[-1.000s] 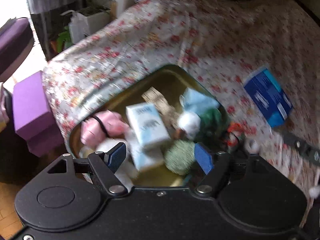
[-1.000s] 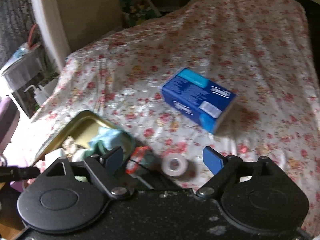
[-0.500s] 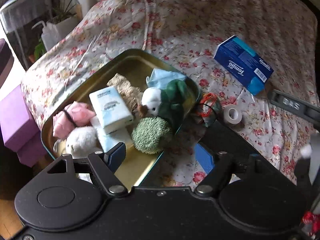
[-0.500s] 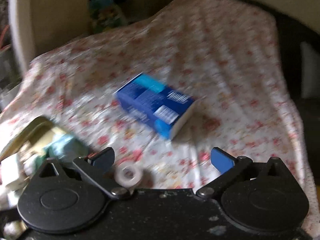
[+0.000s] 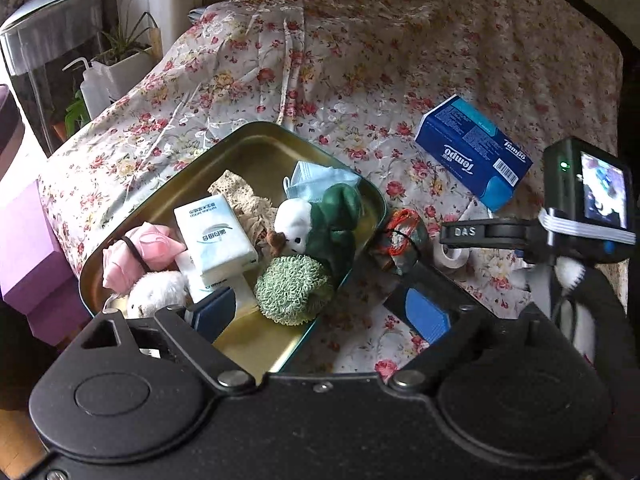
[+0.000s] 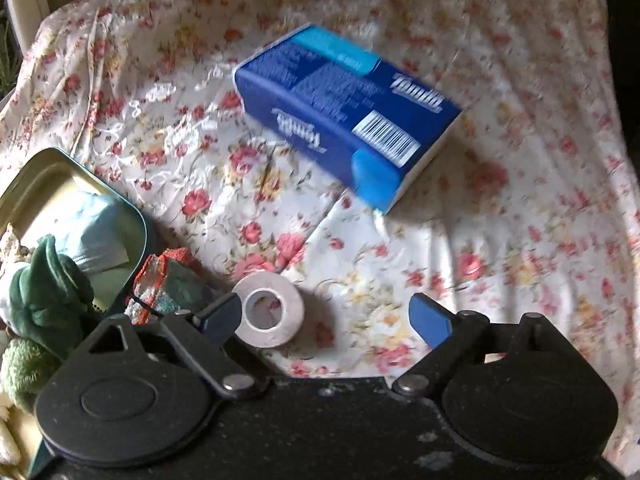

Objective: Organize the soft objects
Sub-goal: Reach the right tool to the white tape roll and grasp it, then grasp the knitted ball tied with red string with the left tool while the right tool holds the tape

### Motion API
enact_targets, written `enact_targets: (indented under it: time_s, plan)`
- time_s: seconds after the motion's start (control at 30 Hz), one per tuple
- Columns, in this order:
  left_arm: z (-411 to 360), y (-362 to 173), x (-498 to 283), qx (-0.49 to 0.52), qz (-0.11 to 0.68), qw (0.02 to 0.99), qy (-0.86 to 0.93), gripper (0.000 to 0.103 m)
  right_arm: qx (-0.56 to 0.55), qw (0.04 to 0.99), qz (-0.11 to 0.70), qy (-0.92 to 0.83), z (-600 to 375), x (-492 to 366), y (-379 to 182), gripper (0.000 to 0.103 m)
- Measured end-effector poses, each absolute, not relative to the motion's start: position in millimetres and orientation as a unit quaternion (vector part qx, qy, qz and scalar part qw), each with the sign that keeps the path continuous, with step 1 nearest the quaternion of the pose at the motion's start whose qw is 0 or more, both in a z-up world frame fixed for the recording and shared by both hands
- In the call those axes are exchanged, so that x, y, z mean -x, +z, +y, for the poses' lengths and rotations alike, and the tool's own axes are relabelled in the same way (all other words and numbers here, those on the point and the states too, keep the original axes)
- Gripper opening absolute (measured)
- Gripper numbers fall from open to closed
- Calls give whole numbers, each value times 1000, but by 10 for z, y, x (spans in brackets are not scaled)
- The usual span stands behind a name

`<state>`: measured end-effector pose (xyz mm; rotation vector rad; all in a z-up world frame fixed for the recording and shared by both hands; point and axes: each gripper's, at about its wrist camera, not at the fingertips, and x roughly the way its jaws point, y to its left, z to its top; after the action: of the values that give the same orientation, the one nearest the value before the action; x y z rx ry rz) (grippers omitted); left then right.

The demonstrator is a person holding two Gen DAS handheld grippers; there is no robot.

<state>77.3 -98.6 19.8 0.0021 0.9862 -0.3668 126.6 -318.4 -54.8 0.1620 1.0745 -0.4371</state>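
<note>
A gold tin tray (image 5: 256, 148) on the floral cloth holds several soft things: a pink cloth bundle (image 5: 140, 252), a white tissue pack (image 5: 214, 236), a green knitted ball (image 5: 294, 288), a white-and-green plush (image 5: 320, 224) and a blue mask (image 5: 320, 178). My left gripper (image 5: 320, 314) is open and empty above the tray's near edge. My right gripper (image 6: 326, 318) is open and empty over the cloth, close to a white tape roll (image 6: 268, 310). A red-and-green cloth bundle (image 6: 172, 280) lies beside the tray's rim (image 6: 132, 208). A blue tissue box (image 6: 344, 116) lies further back.
The right gripper's body and camera (image 5: 588, 196) show at the right of the left wrist view. A purple box (image 5: 24, 252) stands left of the table. A plant pot and a squeeze bottle (image 5: 94, 88) stand behind the table's left corner.
The left gripper has pulled back and risen, so the whole tray shows. The right gripper has swung and dropped nearer the tape roll and the blue box. Both stay open.
</note>
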Motion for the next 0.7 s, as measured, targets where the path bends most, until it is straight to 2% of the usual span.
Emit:
enact_targets:
  time_s: [0.23, 0.37, 0.4, 0.53, 0.7]
  plan:
    - [-948, 191, -789, 13, 480, 859, -175, 89, -77, 824, 523, -204, -3116, -1407, -736, 90]
    - [-944, 180, -790, 17, 485, 856, -179, 89, -83, 821, 527, -202, -3107, -1447, -792, 85]
    - [-946, 177, -790, 17, 486, 855, -179, 89, -87, 822, 527, -198, -3105, -1457, -787, 81]
    - [-943, 162, -800, 17, 488, 855, -177, 89, -102, 824, 532, -167, -3094, -1461, -777, 53]
    - [-943, 140, -807, 17, 491, 853, -176, 89, -112, 826, 528, -164, -3123, -1443, -807, 58]
